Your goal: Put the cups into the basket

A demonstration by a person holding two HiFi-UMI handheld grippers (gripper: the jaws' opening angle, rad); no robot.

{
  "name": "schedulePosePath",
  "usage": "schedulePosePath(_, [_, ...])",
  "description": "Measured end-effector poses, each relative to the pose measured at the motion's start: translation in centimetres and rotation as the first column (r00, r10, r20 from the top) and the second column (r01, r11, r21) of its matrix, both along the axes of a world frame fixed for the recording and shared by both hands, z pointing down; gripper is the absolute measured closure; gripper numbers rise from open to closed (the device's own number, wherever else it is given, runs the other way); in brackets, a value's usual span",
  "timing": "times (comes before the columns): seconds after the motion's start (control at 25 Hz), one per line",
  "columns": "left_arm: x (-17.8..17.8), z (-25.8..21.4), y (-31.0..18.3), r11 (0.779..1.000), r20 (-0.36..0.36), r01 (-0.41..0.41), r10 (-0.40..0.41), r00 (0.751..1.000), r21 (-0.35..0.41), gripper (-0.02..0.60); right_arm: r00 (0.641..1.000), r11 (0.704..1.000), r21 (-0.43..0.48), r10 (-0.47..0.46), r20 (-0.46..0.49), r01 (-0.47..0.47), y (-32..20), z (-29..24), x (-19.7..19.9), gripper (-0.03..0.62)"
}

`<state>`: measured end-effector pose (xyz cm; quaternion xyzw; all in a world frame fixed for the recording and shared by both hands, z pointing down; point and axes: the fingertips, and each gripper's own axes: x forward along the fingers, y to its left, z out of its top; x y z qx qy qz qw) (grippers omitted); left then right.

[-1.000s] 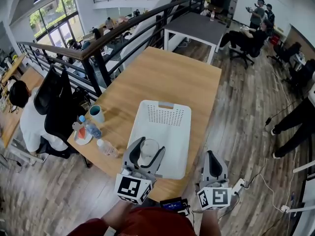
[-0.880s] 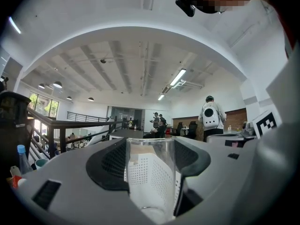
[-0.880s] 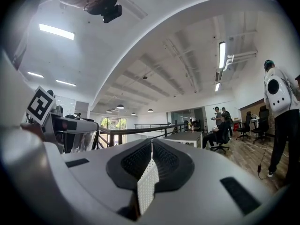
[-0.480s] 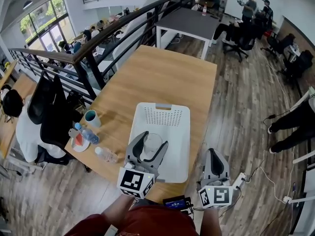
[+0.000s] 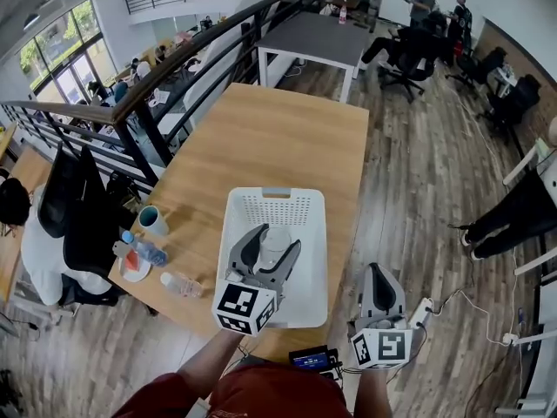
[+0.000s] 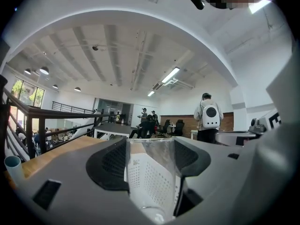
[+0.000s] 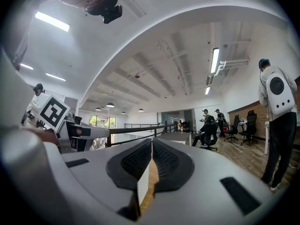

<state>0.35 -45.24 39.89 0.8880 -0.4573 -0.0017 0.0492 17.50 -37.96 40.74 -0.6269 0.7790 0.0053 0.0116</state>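
Observation:
A clear plastic cup (image 5: pixel 274 244) sits between the jaws of my left gripper (image 5: pixel 271 246), which is shut on it above the white perforated basket (image 5: pixel 300 212). Seen from the left gripper view, the cup (image 6: pixel 151 172) fills the gap between the dark pads and the basket (image 6: pixel 141 177) shows through it. My right gripper (image 5: pixel 380 284) hangs beside the table's right front corner, its jaws shut with nothing between them; the right gripper view confirms the pads (image 7: pixel 164 162) pressed together. A teal-rimmed cup (image 5: pixel 152 220) stands at the table's left edge.
Two plastic bottles (image 5: pixel 144 249) (image 5: pixel 184 285) and a small plate (image 5: pixel 130 268) lie at the wooden table's (image 5: pixel 278 138) left front. A black railing (image 5: pixel 165 77) runs along the left. A grey table (image 5: pixel 313 35) and seated people are farther back.
My left gripper has carried the clear cup forward and right, from the basket's near edge to over its inside. The right gripper has stayed in place.

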Motion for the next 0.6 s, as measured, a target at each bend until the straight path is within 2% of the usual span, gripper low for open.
schedulePosePath(0.36, [2.0,1.9,-3.2,0.998,0.050,-0.038,0.041,0.998,-0.052,0.295,0.999,0.999,0.000,0.037,0.006,-0.037,0.0,0.0,1.3,0.582])
schedulePosePath(0.6, [2.2,3.3,-5.9,0.993,0.042,-0.022,0.027,0.999,-0.117,0.295,1.000,1.000,0.008,0.028,0.014,-0.028,-0.5,-0.2,1.2,0.582])
